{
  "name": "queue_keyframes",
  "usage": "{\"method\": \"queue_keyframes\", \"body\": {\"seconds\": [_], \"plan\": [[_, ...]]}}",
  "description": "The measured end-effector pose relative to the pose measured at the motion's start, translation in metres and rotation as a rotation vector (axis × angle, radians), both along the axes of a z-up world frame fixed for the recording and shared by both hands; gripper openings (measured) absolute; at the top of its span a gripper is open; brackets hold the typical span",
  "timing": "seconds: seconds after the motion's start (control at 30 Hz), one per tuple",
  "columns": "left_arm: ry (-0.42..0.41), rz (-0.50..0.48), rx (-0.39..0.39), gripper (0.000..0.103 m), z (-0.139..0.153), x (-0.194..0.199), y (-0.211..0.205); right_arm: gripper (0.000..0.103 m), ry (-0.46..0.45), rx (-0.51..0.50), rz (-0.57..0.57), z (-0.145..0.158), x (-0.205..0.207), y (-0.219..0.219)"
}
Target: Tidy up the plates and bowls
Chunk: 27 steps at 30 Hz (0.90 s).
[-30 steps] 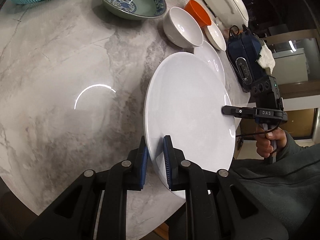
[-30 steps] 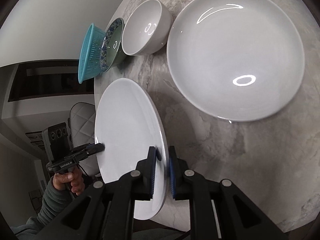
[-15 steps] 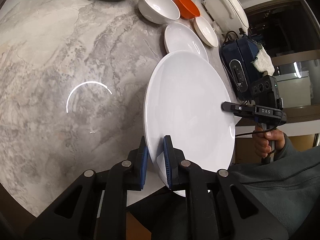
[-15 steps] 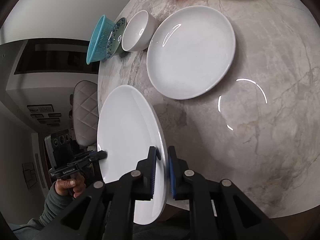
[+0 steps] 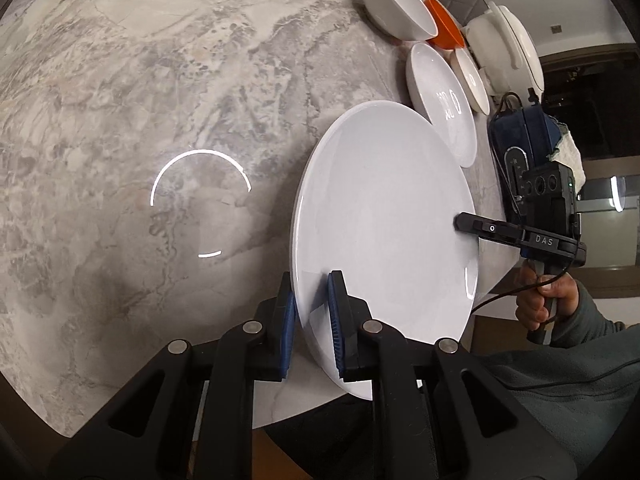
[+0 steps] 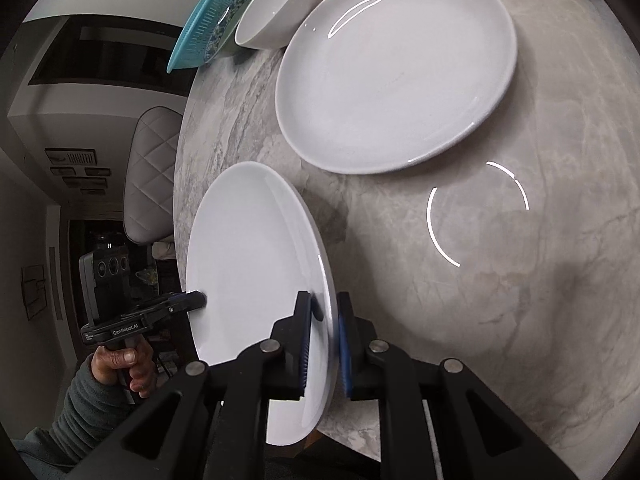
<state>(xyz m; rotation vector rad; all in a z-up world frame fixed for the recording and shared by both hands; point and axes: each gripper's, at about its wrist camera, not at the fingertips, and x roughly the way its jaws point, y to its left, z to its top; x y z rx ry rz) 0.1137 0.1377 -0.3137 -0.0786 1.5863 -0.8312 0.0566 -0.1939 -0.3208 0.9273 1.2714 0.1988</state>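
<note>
The left gripper [image 5: 312, 312] is clamped on the near rim of a large white plate [image 5: 384, 216], which is pinched between its blue pads [image 5: 334, 312]. The opposite rim of the same plate is being gripped by the right gripper [image 6: 324, 320], whose tip is seen in the left wrist view pressed onto the plate's far edge, with a hand [image 5: 540, 300] and a grey sleeve [image 5: 580, 360] behind it. The plate is being held tilted on edge, off the marble table [image 5: 160, 120], over the table's near border.

Compared with a second earlier, the plate is being carried further along the table: in the left wrist view the white bowl [image 5: 396, 8], the orange bowl [image 5: 444, 24] and the second white plate [image 5: 440, 96] are now being seen farther off toward the upper right, and the patterned green bowl is almost pushed out of that view, whereas it was well inside it before. The teal colander, visible at the top left then, is no longer being shown there. In the right wrist view the second white plate is lying flat just beyond the held one, with the white bowl, the patterned green bowl [image 6: 232, 12] and the teal colander [image 6: 200, 24] lined up behind it. Both grips are unchanged across the frames.

A white lidded pot [image 5: 508, 44] and a dark blue appliance [image 5: 520, 144] are standing near the table's far right edge.
</note>
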Motion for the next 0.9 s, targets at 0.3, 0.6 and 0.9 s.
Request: {"method": "queue_keyframes", "body": {"seconds": [0.3, 0.6, 0.9], "plan": [[-0.005, -0.007, 0.009, 0.014, -0.021, 0.031, -0.002, 0.016, 0.002, -0.029, 0.022, -0.014, 0.017, 0.009], [-0.007, 0.018, -0.001, 0.015, -0.027, 0.053, 0.002, 0.016, -0.033, -0.067, 0.046, -0.009, 0.021, 0.006], [-0.024, 0.006, 0.008, 0.016, -0.023, 0.058, -0.005, 0.02, -0.027, -0.167, 0.056, 0.001, 0.011, 0.012]]}}
